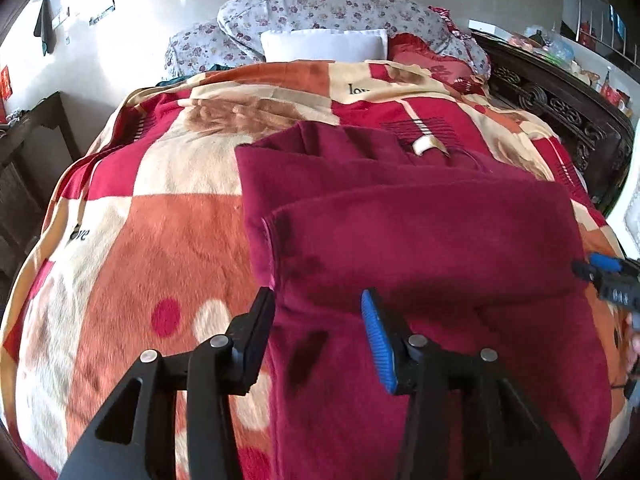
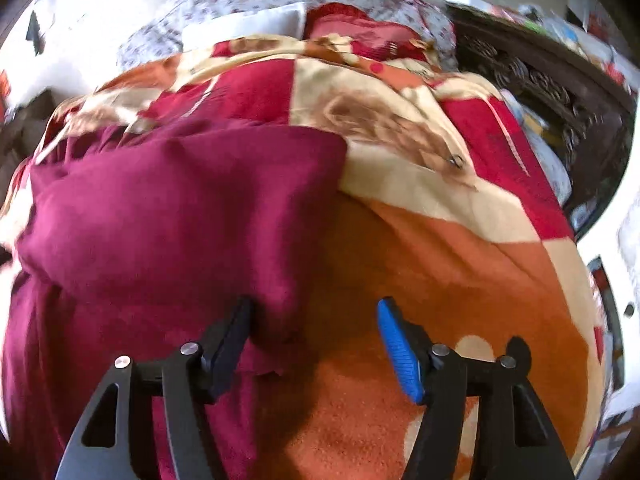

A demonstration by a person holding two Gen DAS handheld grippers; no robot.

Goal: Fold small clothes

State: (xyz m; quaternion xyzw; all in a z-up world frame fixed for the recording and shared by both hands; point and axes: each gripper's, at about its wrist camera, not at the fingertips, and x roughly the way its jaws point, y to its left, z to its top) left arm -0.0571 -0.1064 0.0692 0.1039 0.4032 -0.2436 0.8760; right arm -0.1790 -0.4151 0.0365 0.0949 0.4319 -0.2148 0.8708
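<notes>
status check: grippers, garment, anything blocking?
Left hand-held gripper open, right hand-held gripper open, both empty. Maroon garment partly folded on patterned blanket. No obstruction seen.

garment [image 1: 420, 240]: matt maroon fleece | blanket [image 1: 168, 240]: plush cloth | headboard [image 1: 560, 108]: dark carved wood

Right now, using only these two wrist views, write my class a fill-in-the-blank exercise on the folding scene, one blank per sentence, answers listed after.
1. The maroon garment lies on a patchwork ____.
2. Both the left gripper and the right gripper are ____.
3. One finger pad of each gripper is coloured ____.
4. Beyond the blanket, a plain ____ pillow rests against the floral bedding.

Answers: blanket; open; blue; white
</notes>
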